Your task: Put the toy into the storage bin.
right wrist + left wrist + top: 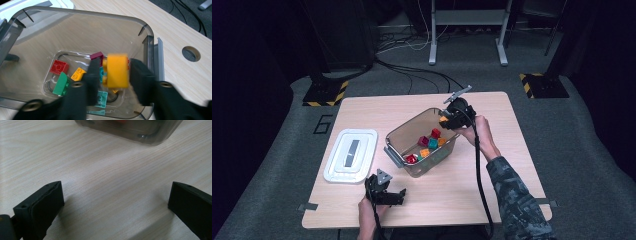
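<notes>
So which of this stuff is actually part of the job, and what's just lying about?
In the job:
right gripper
orange brick between its jaws
clear bin
bricks in the bin

Lying about:
white lid
left gripper, open over bare table

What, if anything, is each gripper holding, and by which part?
The right gripper has an orange brick between its jaws over the bin, but gaps show beside its flat sides, so no firm hold. The left gripper holds nothing; its jaws stand wide.

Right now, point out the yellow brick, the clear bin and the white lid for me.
yellow brick [117,71], right gripper view, middle of its broad yellow face.
clear bin [398,134], high view, on its near-left wall.
white lid [364,145], high view, on its flat top beside the grey centre strip.
</notes>
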